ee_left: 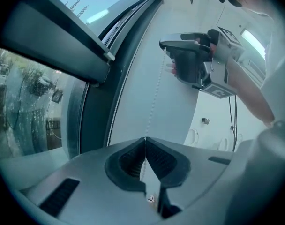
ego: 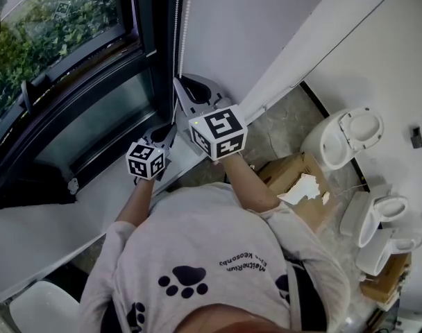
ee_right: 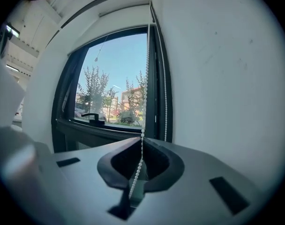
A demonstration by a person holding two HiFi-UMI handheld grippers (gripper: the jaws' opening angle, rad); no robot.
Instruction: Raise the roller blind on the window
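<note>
Between the right tongs [ee_right: 142, 141] a thin white bead chain [ee_right: 146, 69] is pinched tight. The left tongs [ee_left: 145, 139] are closed too. A bead chain runs up from their tip, so they look clamped on it as well. I cannot tell if both hold the same strand. The chain hangs at the right edge of the window [ee_right: 109, 93], just beside the dark frame and a white wall [ee_right: 217, 78]. The blind itself does not show. The glass looks bare, so I think it sits rolled up high.

What could go wrong? The beads are tiny and smooth, so a fast pull could let the chain slip out of the tongs. A pull to the side could make it jam or jump off its wheel at the top. If the tongs hold different strands, they fight each other. A hard yank could snap the chain.

The person's shirt [ego: 211, 262] has small upside-down print by a paw picture, too small to read for sure. The cubes [ego: 218, 132] show only black and white squares.
</note>
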